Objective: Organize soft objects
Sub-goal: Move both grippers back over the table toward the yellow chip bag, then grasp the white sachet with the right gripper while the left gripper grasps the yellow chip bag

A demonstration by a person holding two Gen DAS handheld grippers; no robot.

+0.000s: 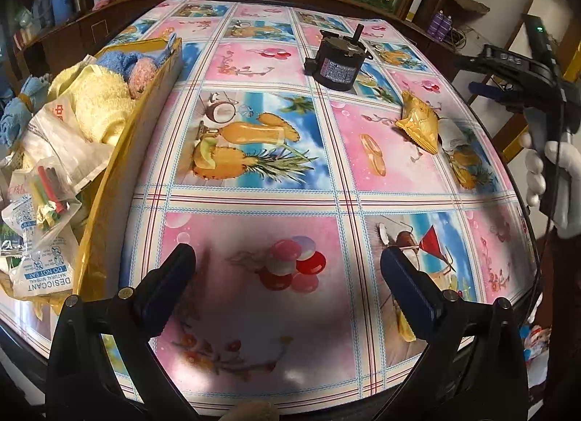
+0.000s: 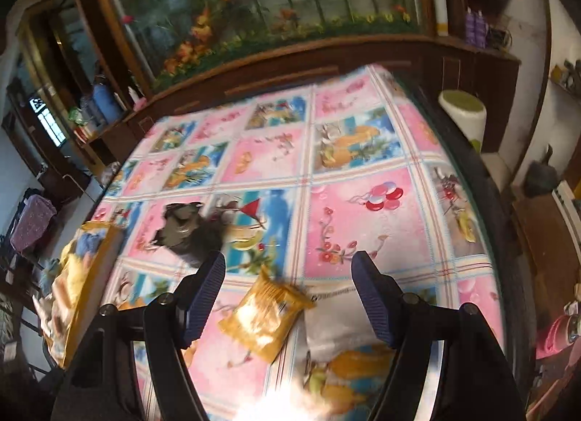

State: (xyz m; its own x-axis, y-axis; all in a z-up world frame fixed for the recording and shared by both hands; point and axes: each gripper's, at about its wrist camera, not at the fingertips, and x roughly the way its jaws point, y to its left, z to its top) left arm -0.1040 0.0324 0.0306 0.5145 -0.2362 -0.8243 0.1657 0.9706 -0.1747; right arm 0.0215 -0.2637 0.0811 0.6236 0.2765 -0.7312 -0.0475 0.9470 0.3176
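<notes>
A yellow snack packet (image 1: 419, 123) lies on the patterned tablecloth (image 1: 276, 174) at the right; in the right wrist view it (image 2: 263, 315) lies just beyond and between the fingers. A yellow box (image 1: 123, 152) at the left holds soft towels: yellow (image 1: 98, 101), blue and pink, plus plastic bags (image 1: 43, 199). The box shows blurred in the right wrist view (image 2: 90, 276). My left gripper (image 1: 287, 276) is open and empty above the table's near edge. My right gripper (image 2: 288, 294) is open and empty above the packet; its body shows in the left wrist view (image 1: 523, 83).
A black motor (image 1: 337, 61) stands on the far middle of the table, blurred in the right wrist view (image 2: 189, 228). A white paper (image 1: 450, 134) lies beside the packet. A wooden cabinet with a fish tank (image 2: 254, 14) runs behind the table.
</notes>
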